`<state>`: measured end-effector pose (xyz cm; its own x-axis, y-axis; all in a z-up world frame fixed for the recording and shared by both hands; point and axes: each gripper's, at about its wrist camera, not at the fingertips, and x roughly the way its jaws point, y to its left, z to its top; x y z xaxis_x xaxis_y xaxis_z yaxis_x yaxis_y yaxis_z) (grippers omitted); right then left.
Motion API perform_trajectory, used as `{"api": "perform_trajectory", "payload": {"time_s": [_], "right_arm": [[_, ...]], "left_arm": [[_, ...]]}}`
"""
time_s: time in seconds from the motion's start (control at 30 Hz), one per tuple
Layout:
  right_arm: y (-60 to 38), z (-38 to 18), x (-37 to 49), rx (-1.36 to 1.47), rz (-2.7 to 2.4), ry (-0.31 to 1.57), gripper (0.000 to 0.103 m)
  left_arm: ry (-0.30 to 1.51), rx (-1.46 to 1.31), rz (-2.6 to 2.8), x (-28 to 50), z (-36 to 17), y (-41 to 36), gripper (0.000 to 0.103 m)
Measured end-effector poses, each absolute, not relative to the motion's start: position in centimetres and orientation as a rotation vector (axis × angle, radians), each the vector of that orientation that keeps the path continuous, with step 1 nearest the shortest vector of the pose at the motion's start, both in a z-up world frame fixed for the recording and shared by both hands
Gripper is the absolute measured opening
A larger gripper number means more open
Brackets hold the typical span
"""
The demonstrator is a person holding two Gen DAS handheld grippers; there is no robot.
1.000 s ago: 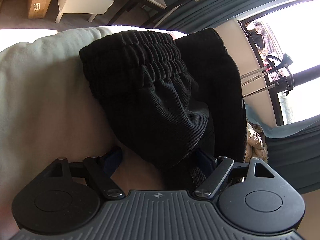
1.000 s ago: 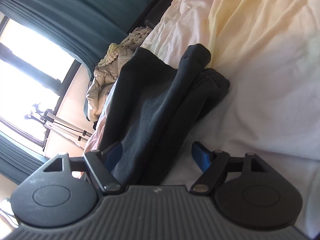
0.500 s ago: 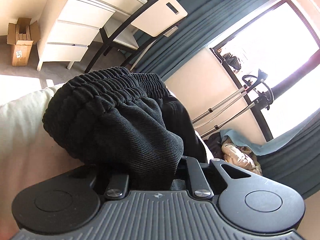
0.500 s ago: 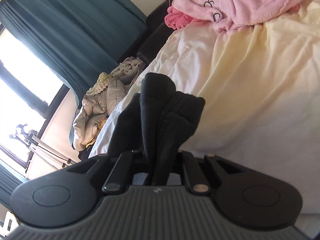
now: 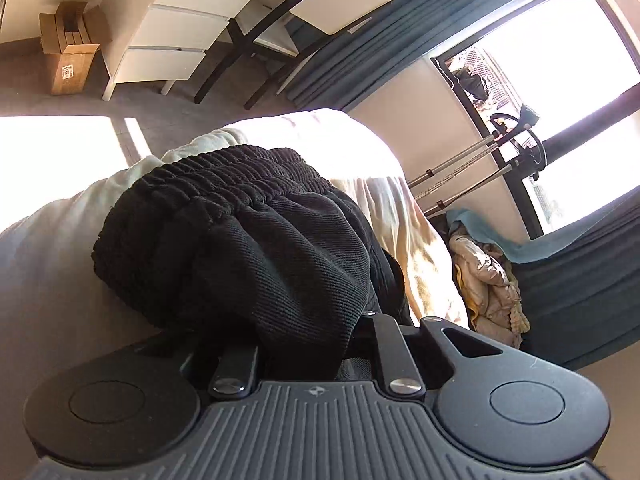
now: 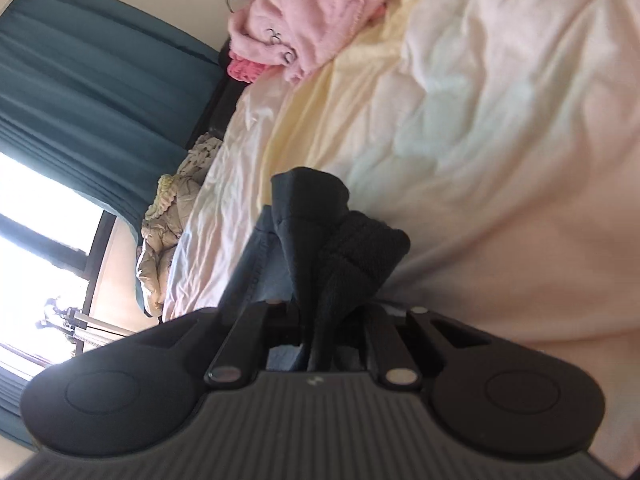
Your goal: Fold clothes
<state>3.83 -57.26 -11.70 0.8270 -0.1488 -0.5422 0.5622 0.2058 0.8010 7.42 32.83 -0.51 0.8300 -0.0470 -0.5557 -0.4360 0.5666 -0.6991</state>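
Nearest us, our left tongs point(image 5: 308, 344) have just closed and pinch the black trousers point(image 5: 248, 248) near the elastic waistband; our right tongs point(image 6: 320, 332) are clamped on another bunched part of them point(image 6: 344, 248). The trousers hang over the bed point(image 6: 480, 120), whose cream cover is wrinkled. Farther on lie a pink robe point(image 6: 304, 20) and a beige jacket point(image 5: 492, 280). Beyond stand white drawers point(image 5: 180, 24), a cardboard box point(image 5: 68, 60), teal curtains point(image 6: 80, 100) and a bright window point(image 5: 560, 60).
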Motion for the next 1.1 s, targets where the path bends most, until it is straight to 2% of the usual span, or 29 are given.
{"api": "perform_trajectory", "payload": {"time_s": [0.1,0.17,0.23,0.27,0.3,0.37,0.43,0.47,0.5,0.57,0.73,1.1], "right_arm": [[-56.7,-12.3,3.8,1.243,-0.516,0.384,0.009],[-56.1,-12.7,3.7,1.24,-0.521,0.359,0.01],[-55.9,-13.6,3.2,1.293,-0.518,0.327,0.012],[-56.0,-13.9,3.1,1.304,-0.514,0.327,0.014],[-56.2,-14.0,3.1,1.307,-0.508,0.335,0.015],[-56.5,-14.0,3.1,1.298,-0.499,0.351,0.022],[-56.6,-13.9,3.2,1.289,-0.492,0.361,0.023],[-56.5,-13.7,3.2,1.283,-0.493,0.366,0.027],[-56.3,-13.5,3.3,1.271,-0.49,0.374,0.03],[-56.0,-13.0,3.5,1.241,-0.476,0.384,0.038],[-55.2,-12.9,4.1,1.207,-0.44,0.387,0.048],[-54.8,-14.5,5.6,1.217,-0.346,0.337,0.054]], "left_arm": [[0.493,-0.93,0.228,6.4,-1.8,32.5,0.023],[0.488,-0.917,0.227,5.8,-1.8,32.2,0.03],[0.503,-0.894,0.224,5.2,-1.2,31.9,0.044],[0.515,-0.85,0.224,4.8,-0.5,31.6,0.058],[0.526,-0.806,0.223,4.4,0.2,31.3,0.065],[0.544,-0.704,0.224,3.3,1.8,30.4,0.07],[0.548,-0.592,0.264,2.0,3.3,29.1,0.079],[0.528,-0.531,0.319,1.2,4.1,28.3,0.088],[0.493,-0.484,0.343,0.6,4.9,27.6,0.091],[0.442,-0.415,0.335,-0.3,6.3,26.2,0.091],[0.438,-0.285,0.283,0.5,7.9,21.3,0.091],[0.522,-0.181,0.107,7.2,3.6,8.8,0.092]]}}
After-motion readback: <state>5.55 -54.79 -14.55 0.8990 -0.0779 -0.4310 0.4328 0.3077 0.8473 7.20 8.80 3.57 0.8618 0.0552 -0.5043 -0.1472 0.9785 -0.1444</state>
